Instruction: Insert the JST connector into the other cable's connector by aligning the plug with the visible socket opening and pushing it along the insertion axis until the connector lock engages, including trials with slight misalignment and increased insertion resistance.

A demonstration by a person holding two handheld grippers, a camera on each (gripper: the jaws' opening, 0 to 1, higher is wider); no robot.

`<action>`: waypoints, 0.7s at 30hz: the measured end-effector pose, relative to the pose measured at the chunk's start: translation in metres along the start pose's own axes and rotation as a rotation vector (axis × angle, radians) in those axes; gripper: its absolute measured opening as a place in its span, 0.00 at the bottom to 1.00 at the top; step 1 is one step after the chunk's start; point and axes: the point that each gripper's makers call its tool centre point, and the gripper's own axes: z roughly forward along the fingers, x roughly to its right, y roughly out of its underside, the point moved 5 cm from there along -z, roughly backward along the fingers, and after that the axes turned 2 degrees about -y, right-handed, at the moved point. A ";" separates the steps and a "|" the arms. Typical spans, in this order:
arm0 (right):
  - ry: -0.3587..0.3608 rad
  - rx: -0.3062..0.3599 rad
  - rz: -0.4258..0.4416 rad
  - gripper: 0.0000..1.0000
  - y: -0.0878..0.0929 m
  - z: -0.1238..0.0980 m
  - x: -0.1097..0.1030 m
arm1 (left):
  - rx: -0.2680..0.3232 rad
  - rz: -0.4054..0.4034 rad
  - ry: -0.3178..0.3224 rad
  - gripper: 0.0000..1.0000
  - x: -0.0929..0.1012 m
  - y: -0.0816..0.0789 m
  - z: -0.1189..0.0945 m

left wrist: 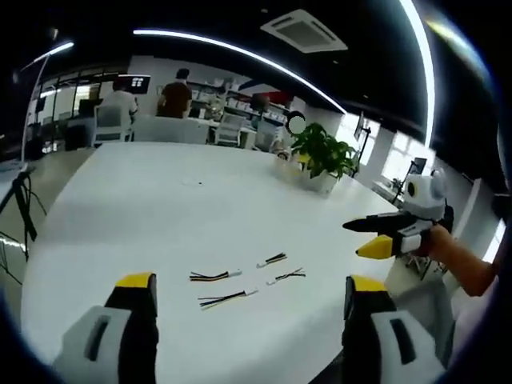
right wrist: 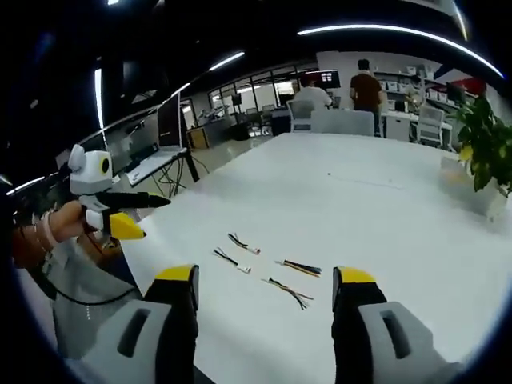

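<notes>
JST cables: 4 short leads lie loose on the white table (left wrist: 160,200), among them a yellow-black lead (left wrist: 214,276) and a black lead (right wrist: 242,243), all apart. My left gripper (left wrist: 250,300) and right gripper (right wrist: 266,288) hover above them, jaws wide apart, holding nothing. Potted plant (left wrist: 322,156) at table's far edge.

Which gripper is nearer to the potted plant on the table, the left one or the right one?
Right, as far as one can judge. The right gripper hovers on the side of the table where the potted plant stands; the left gripper is across the cables.
</notes>
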 end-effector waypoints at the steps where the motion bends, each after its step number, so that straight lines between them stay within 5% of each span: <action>1: 0.001 0.002 -0.002 0.66 -0.001 -0.001 0.001 | 0.002 0.001 -0.002 0.95 -0.002 -0.001 0.000; 8: 0.007 0.039 0.003 0.63 -0.013 -0.002 0.008 | 0.009 0.067 -0.038 0.95 -0.012 -0.010 0.002; 21: -0.009 0.053 -0.039 0.63 -0.033 0.015 0.016 | -0.004 0.136 -0.008 0.94 -0.012 -0.032 0.018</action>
